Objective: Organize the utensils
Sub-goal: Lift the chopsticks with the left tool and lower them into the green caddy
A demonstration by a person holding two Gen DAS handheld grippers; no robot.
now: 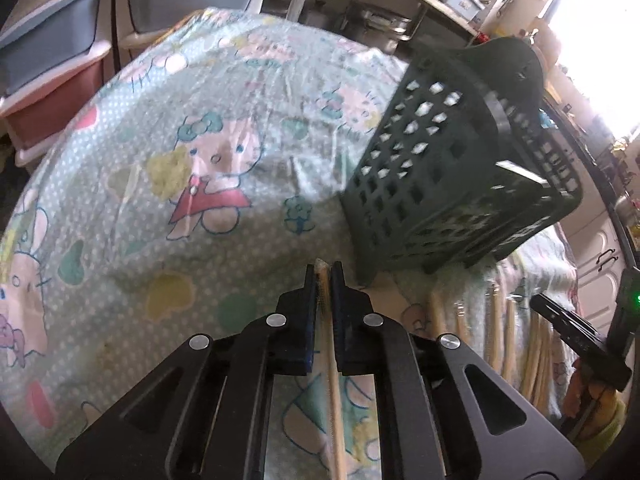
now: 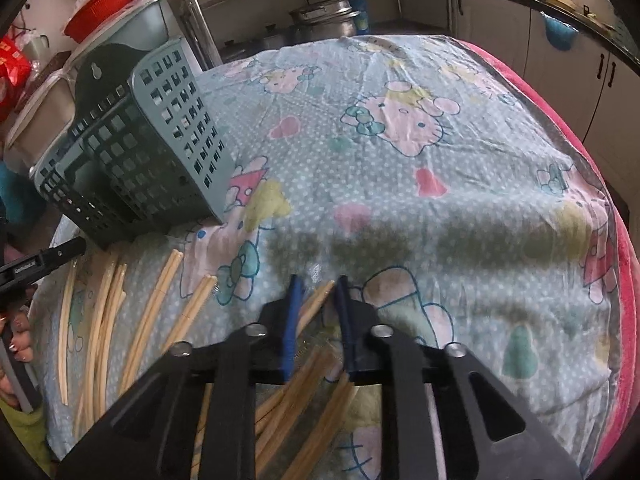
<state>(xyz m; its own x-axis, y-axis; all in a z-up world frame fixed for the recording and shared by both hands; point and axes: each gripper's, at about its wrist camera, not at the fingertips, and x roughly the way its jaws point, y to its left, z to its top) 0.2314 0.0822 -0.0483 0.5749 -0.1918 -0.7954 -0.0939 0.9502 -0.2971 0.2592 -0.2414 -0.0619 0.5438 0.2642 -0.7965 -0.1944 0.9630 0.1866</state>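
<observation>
Because the left gripper [image 1: 324, 276] has its 2 fingers pressed together on a single wooden chopstick [image 1: 334, 392], the stick runs straight back between the pads, its tip just showing at the fingertips. That end-on grip looks chosen so the chopstick can be pointed into the green perforated utensil basket [image 1: 452, 168], which lies tipped on its side just ahead and to the right, its open mouth facing the loose sticks rather than the ceiling.

From the right wrist view, the right gripper [image 2: 318, 284] has its fingers apart, low over the cartoon-print tablecloth [image 2: 400, 160]. A loose chopstick [image 2: 316, 300] lies slanted in the gap between the blue pads, not clamped; whether the pads touch it I cannot tell. More chopsticks [image 2: 104, 312] lie scattered in rough rows to the left, near the same basket [image 2: 132, 152], and several others pass beneath the gripper body.

My judgement: 1 stick is in hand for loading, the next is being lined up, and most of the sorting remains, since nothing shows inside the basket.
</observation>
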